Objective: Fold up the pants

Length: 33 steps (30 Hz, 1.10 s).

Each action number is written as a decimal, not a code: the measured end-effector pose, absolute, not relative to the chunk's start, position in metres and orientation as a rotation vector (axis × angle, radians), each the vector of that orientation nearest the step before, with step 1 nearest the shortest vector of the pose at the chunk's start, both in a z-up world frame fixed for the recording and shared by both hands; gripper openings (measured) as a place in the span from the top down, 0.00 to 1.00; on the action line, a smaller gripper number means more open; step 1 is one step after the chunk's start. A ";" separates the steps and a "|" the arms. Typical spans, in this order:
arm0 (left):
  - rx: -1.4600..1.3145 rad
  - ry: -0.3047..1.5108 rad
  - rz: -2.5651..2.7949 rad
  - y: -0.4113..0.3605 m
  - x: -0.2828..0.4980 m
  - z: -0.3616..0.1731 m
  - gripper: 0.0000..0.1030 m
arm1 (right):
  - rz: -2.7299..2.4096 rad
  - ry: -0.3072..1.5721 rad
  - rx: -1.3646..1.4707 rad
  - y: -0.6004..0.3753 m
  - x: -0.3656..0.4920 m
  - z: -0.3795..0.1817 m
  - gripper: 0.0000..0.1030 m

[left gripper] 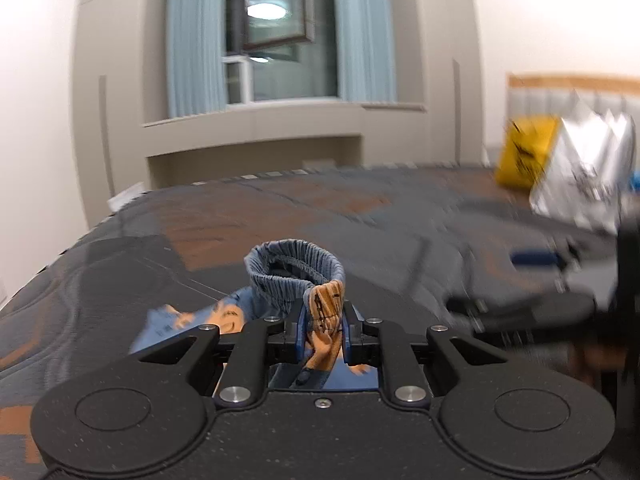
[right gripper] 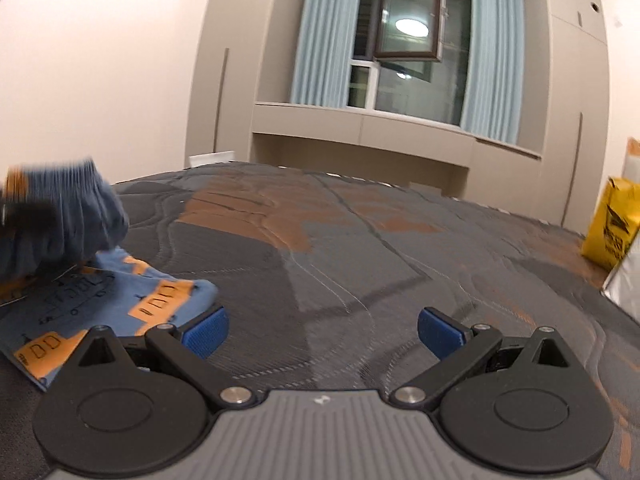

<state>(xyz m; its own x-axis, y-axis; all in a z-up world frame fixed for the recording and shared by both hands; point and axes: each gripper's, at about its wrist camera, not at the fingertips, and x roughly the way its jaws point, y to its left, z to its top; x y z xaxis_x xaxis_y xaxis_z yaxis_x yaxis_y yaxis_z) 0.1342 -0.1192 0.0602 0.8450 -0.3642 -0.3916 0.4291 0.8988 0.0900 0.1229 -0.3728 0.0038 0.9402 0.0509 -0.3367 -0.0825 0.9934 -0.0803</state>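
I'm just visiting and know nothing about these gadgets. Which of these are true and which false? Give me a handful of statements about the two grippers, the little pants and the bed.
1. The left gripper is clamped on the pants. True.
2. The right gripper holds a corner of the pants. False: its jaws stand wide apart with nothing between them.
3. The pants are plain white. False: they are blue with orange patches.
4. A yellow bag stands at the far right of the bed. True.
5. The curtains are drawn shut across the window. False: they hang to either side, and a window pane is swung open.
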 end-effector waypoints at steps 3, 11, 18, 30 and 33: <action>0.238 0.418 -0.446 -0.135 0.138 0.038 0.81 | 0.083 0.352 -0.046 -0.383 0.121 0.002 0.00; 0.256 0.453 -0.498 -0.135 0.132 0.015 0.39 | 0.113 0.361 0.000 -0.388 0.120 0.001 0.00; 0.235 0.432 -0.467 -0.112 0.116 0.018 0.24 | 0.165 0.361 0.079 -0.395 0.119 0.000 0.00; 0.198 0.487 -0.523 -0.098 0.115 0.005 0.65 | 0.576 0.488 0.245 -0.360 0.143 -0.005 0.44; 0.179 0.493 -0.519 -0.097 0.118 0.005 0.91 | 0.573 0.518 0.236 -0.355 0.145 -0.009 0.68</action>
